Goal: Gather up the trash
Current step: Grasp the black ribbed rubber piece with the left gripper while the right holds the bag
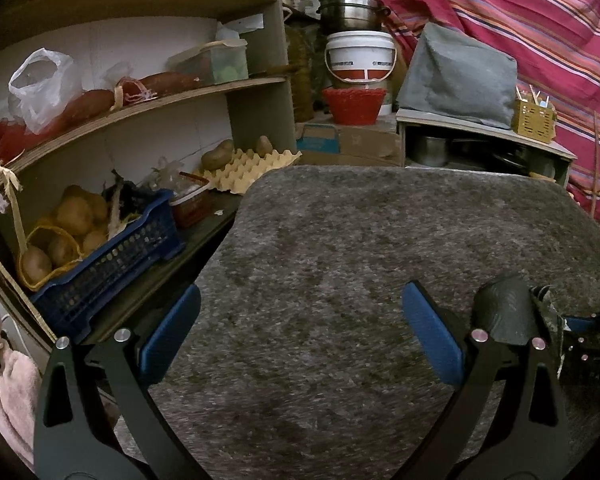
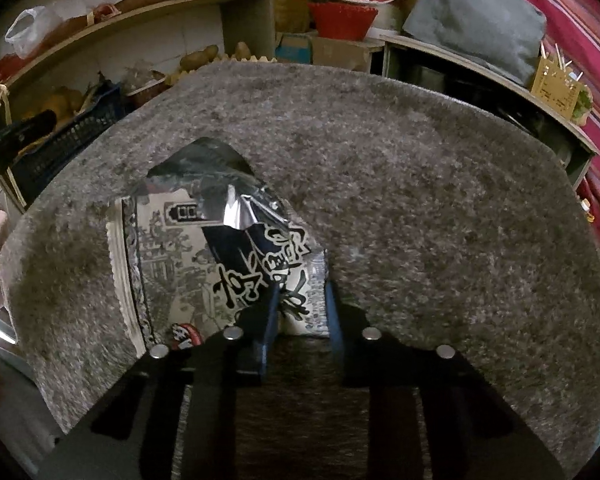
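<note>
A crumpled foil snack wrapper (image 2: 204, 248) with black and white print and a shiny inside lies over the grey felt table top (image 2: 420, 200). My right gripper (image 2: 300, 296) is shut on the wrapper's near right corner, its blue pads pinching it. My left gripper (image 1: 300, 332) is open and empty above the felt table top (image 1: 340, 240), its blue pads wide apart. In the left wrist view the wrapper's dark edge (image 1: 504, 312) and the right gripper's body show at the right edge.
Wooden shelves (image 1: 140, 108) stand on the left with a blue crate of potatoes (image 1: 108, 256), an egg tray (image 1: 248, 168) and a white plastic bag (image 1: 40, 88). Behind the table are a white bucket (image 1: 360, 56), a red basket (image 1: 354, 106), pots and a striped red cloth (image 1: 540, 20).
</note>
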Motion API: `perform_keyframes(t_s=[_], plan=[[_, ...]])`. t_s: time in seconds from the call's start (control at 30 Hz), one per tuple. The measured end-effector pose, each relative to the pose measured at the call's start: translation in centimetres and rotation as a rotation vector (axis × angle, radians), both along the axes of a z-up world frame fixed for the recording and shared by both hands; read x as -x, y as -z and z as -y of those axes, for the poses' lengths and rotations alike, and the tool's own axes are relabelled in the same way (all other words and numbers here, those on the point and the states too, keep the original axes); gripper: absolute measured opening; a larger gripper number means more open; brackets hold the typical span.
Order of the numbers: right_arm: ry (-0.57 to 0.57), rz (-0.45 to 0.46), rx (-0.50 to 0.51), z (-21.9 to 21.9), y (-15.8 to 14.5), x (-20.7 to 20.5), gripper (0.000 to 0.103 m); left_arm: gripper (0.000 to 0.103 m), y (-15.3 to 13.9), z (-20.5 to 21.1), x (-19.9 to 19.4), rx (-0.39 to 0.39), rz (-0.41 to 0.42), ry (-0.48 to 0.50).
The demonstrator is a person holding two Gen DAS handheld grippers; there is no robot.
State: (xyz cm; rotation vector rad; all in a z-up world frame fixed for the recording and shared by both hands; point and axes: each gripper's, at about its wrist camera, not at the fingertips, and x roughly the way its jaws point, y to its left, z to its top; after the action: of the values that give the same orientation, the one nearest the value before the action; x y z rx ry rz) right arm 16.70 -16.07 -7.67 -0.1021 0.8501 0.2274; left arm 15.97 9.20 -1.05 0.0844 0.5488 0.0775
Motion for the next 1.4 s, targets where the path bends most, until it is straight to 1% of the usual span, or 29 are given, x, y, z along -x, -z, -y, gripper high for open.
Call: perform_keyframes(t_s=[0.27,0.33,0.5,0.7,0.8,0.93,1.13,1.4], plan=[[0.044,0.017,-0.005,2.4,-0.8,0.2,0.012,0.098,0.1,1.4,-0.4,-0.004,-0.008,0.020],[0.072,0.025,0.001,3.4,-1.1,0.2,0.012,0.098,0.1,2.0,-0.5,0.000,-0.012,0.029],[0.153,0.035,-0.022,6.9,-1.5,0.1,0.011,0.098,-0.1,3.5,-0.4,0.001,-0.007,0.058],[0.249,0.048,-0.028,11.2,-1.9,-0.2,0.011,0.098,0.5,5.7,-0.9,-0.002,-0.034,0.091],[0.286,0.054,-0.025,12.9,-2.0,-0.2,0.011,0.098,0.5,7.0,-0.9,0.023,-0.035,0.115],[0.310,0.054,-0.022,14.1,-1.8,-0.3,0.011,0.098,0.9,9.1,-1.1,0.059,-0.066,0.162],[0.319,0.058,-0.014,14.8,-1.9,0.0,0.011,0.098,2.5,12.6,-1.6,0.068,-0.122,0.220],[0.324,0.067,-0.015,15.4,-2.1,0.7,0.011,0.098,4.8,15.0,-2.5,0.077,-0.201,0.261]])
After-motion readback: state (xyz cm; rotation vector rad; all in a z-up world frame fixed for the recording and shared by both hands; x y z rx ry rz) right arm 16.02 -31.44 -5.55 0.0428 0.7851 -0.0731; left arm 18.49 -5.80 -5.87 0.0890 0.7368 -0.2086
